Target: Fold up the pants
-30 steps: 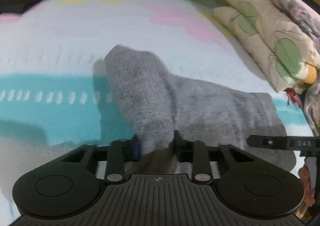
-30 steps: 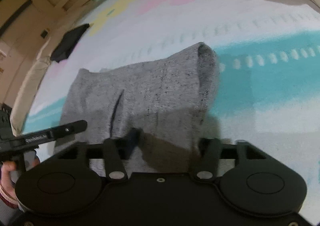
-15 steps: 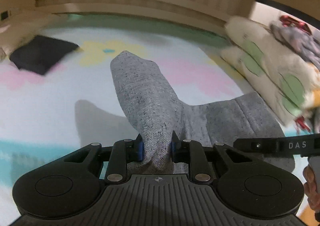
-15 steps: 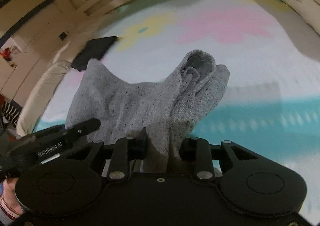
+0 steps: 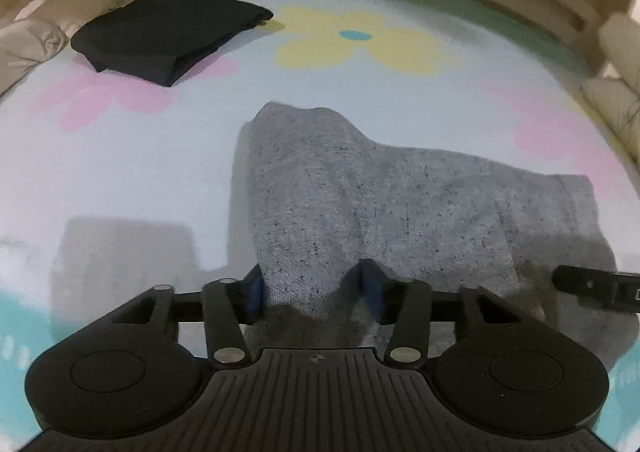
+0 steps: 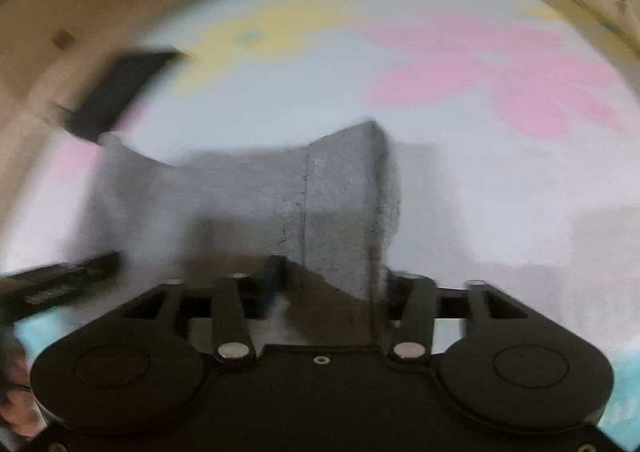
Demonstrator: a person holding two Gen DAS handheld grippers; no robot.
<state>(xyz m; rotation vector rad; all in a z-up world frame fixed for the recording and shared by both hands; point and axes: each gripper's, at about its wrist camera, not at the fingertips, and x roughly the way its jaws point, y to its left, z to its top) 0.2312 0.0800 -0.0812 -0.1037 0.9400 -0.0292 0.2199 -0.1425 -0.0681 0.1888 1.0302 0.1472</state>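
The grey speckled pants (image 5: 400,204) lie folded on the flowered sheet, with one end lifted. My left gripper (image 5: 316,288) has its jaws spread wide, and the left end of the cloth lies loosely between them. My right gripper (image 6: 332,280) also stands with jaws apart around the right end of the pants (image 6: 320,196). The right wrist view is blurred by motion. Each gripper's finger shows at the edge of the other view: the right one in the left wrist view (image 5: 596,286), the left one in the right wrist view (image 6: 64,276).
A folded black garment (image 5: 168,34) lies at the far left of the sheet (image 5: 120,172). Beige pillows (image 5: 616,92) line the right side, beige bedding (image 5: 36,32) the far left. A wooden headboard runs along the back.
Both grippers held the pants' ends lifted and bunched half a second ago. Now both have opened, moved forward and lowered the cloth onto the sheet.
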